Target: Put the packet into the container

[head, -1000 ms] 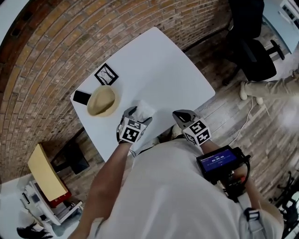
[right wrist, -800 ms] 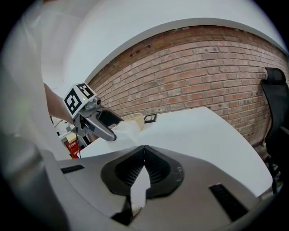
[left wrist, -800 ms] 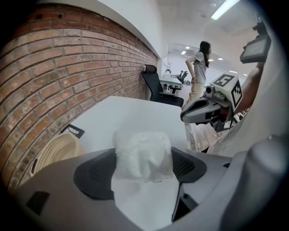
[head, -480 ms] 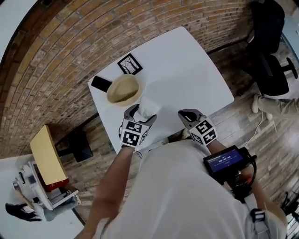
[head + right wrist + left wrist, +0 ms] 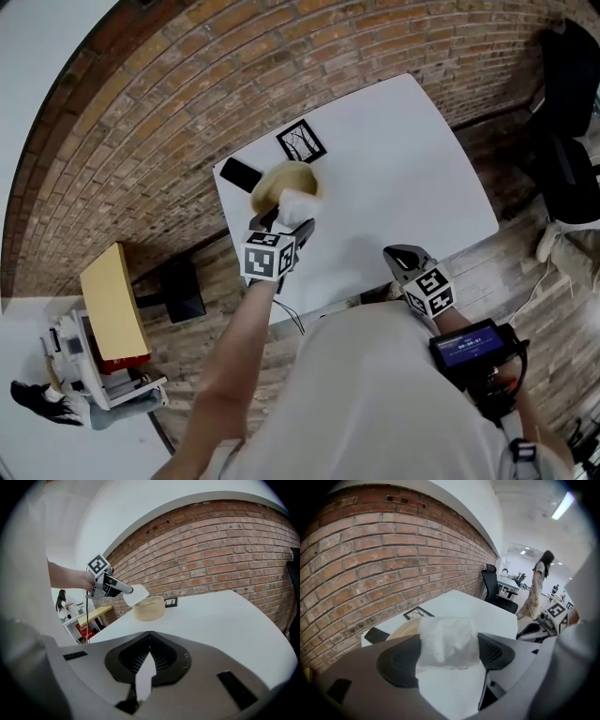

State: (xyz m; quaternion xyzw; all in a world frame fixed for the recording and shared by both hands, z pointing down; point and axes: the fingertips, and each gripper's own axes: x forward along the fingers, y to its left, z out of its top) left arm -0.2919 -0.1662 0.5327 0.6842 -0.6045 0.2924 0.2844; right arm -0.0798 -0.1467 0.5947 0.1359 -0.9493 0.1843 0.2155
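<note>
The left claw (image 5: pixel 284 223) holds the packet (image 5: pixel 296 204), a soft white pouch pinched across its middle between both pads, with the jaws set wide around it. Over the last second this claw has lifted away from the near part of the surface (image 5: pixel 403 169) and carried the packet toward 12 o'clock. A moment ago the pouch hung short of the container (image 5: pixel 274 184); now, in the head view, it overlaps the near rim of that round, straw-coloured container. The right gripper view shows the packet in the air, just above the container's rim on its 10 o'clock side, not yet inside. The right claw (image 5: pixel 405 255) sits at 4 o'clock from the left one, by the surface's near edge, its jaws together on nothing. The carry looks nearly done. What remains, I judge, is a short advance over the opening and then the release.
</note>
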